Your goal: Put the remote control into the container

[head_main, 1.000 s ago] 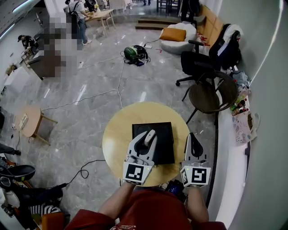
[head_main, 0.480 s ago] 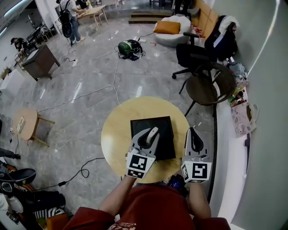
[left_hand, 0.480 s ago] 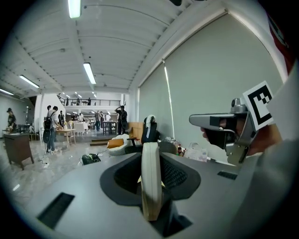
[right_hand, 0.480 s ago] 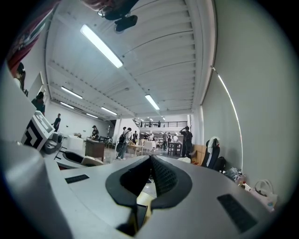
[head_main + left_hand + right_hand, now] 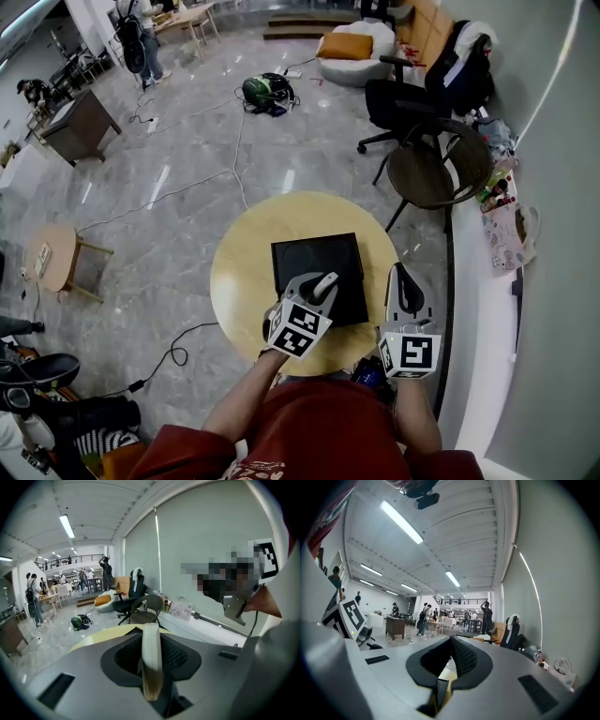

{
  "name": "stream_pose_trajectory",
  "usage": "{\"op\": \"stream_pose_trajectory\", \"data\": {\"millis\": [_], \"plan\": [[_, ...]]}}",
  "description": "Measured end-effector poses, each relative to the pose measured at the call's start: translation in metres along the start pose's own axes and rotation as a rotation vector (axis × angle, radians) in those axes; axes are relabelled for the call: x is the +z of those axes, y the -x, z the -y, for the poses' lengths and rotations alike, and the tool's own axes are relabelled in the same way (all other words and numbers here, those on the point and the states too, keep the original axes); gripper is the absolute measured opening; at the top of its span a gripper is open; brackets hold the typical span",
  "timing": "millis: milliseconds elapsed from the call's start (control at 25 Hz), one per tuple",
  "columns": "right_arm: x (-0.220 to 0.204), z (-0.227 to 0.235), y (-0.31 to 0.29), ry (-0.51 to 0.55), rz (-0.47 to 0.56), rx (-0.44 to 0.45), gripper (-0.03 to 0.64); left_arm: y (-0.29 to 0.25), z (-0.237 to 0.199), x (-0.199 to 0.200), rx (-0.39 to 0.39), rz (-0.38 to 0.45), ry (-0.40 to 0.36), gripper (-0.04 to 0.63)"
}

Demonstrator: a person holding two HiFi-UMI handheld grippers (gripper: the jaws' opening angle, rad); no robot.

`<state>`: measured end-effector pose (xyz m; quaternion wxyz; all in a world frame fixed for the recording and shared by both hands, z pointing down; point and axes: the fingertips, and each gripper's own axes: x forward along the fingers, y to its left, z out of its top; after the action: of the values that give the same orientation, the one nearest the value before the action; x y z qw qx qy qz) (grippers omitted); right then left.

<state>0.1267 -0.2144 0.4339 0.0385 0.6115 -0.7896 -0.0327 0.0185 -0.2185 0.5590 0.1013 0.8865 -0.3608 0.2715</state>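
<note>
Jaws of the left gripper [image 5: 151, 641] clamp the white remote control [image 5: 151, 663], which its own view shows edge-on. Only the head view shows it over the black container [image 5: 305, 258] on the round table [image 5: 242, 281]. The right gripper [image 5: 451, 641] has its jaws together, empty.

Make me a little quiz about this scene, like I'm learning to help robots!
1. Pick one: the remote is held by
A. the left gripper
B. the right gripper
C. nobody
2. True or false: the container is round.
3. Fill the gap: the container stands on a round yellow ____.

Key: 1 A. 2 false, it is square. 3 table.
</note>
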Motion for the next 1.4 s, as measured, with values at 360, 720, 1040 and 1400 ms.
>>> {"op": "stream_pose_trajectory", "data": {"millis": [360, 720, 1040, 1400], "plan": [[-0.003, 0.006, 0.0, -0.005, -0.025, -0.012, 0.023, -0.028, 0.014, -0.036, -0.116, -0.221, -0.047, 0.11], [-0.014, 0.001, 0.003, 0.005, -0.043, -0.015, 0.023, -0.054, 0.02, -0.093, -0.16, -0.407, -0.147, 0.11], [-0.019, 0.004, 0.004, 0.009, -0.056, -0.015, 0.023, -0.075, 0.029, -0.117, -0.21, -0.509, -0.168, 0.11], [-0.019, 0.005, 0.004, 0.012, -0.062, -0.015, 0.023, -0.086, 0.032, -0.141, -0.216, -0.59, -0.224, 0.11]]}}
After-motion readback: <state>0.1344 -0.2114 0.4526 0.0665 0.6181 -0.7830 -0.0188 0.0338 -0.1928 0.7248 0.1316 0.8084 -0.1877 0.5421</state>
